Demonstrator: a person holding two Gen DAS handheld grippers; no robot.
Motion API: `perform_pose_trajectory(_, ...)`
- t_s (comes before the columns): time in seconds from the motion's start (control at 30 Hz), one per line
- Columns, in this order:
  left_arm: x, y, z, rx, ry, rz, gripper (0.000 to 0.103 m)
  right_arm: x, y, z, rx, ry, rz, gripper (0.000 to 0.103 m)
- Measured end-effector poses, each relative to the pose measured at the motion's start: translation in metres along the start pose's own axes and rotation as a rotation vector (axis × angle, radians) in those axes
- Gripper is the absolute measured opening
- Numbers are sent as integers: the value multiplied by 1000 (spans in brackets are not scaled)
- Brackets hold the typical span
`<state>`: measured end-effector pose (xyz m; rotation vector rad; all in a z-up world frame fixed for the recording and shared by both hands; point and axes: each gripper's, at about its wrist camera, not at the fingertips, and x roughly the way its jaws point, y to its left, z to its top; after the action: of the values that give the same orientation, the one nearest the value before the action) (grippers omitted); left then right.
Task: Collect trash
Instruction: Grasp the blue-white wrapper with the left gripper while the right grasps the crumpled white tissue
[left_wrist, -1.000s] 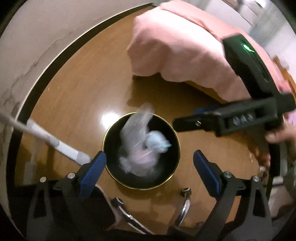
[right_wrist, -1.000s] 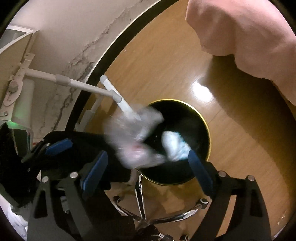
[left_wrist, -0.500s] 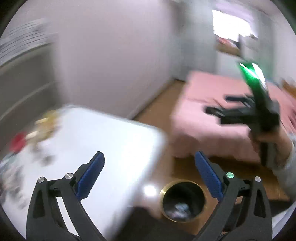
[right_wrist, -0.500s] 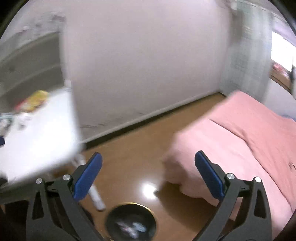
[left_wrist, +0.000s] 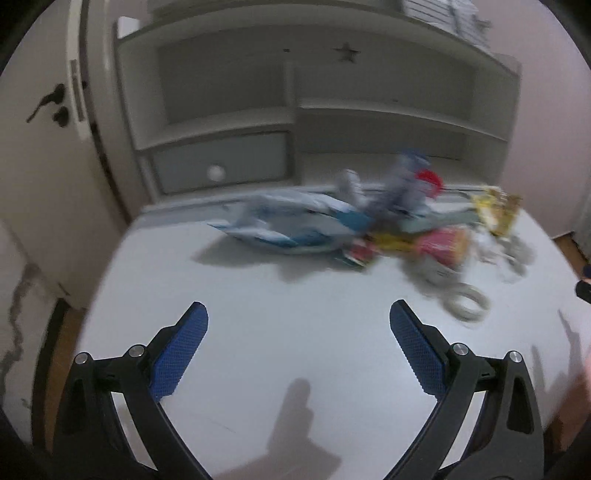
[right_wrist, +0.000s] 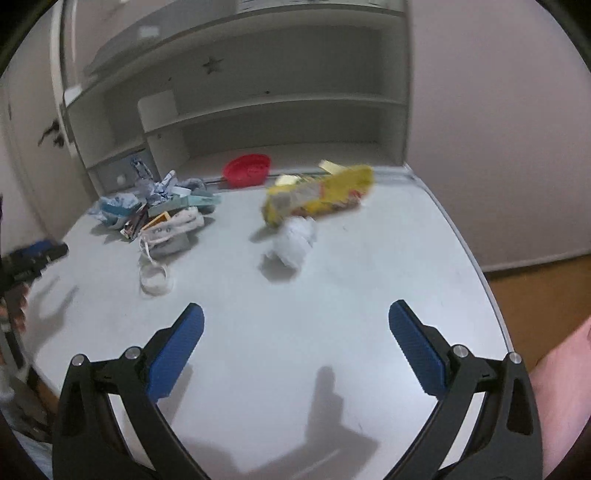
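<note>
Both grippers hover over a white table (left_wrist: 277, 295), open and empty. My left gripper (left_wrist: 298, 314) faces a blurred heap of trash: a blue-white plastic bag (left_wrist: 295, 225), a pink-red wrapper (left_wrist: 443, 242), a yellow wrapper (left_wrist: 496, 210) and a tape ring (left_wrist: 466, 305). My right gripper (right_wrist: 295, 315) faces a crumpled white paper ball (right_wrist: 295, 242), a yellow snack bag (right_wrist: 321, 197), a tape ring (right_wrist: 156, 278) and a pile of wrappers and cartons (right_wrist: 162, 214). The left gripper shows at the left edge of the right wrist view (right_wrist: 35, 254).
A red bowl (right_wrist: 246, 169) sits at the back of the table under white shelves (right_wrist: 277, 103). The table's right edge (right_wrist: 476, 258) drops to a wooden floor (right_wrist: 546, 291). A door with a black handle (left_wrist: 48, 99) stands at the left.
Both grippers have swung up from the black bin on the floor, where trash dropped in, to face the table top. Both stay open.
</note>
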<state>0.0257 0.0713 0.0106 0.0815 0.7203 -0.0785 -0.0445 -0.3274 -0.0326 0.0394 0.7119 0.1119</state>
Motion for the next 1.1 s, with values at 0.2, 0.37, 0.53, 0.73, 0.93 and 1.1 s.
perform_pose_trajectory(0.2,26,2,36,-36,6,-99,96,51,7,28,-27,53,-47,97)
perform_pose_trajectory(0.37,73,-31,60,21,16,-95,96,79,-3,35,-14,82,-61,97)
perform_pose_trajectory(0.53,105,-45,76,31,34,-103,96,105,-2,44,-11,99,-72,97)
perform_pose_trajectory(0.73,107,-31,66,56,46,-6,96,127,-4,52,1,117,-57,97)
perform_pose_trajectory(0.93,93,22,33,2,107,110,96,131,1,56,-10,115,-42,97)
perform_pose_trajectory(1.1,92,38,30,-140,131,-4,96,133,6,57,-30,123,-67,78)
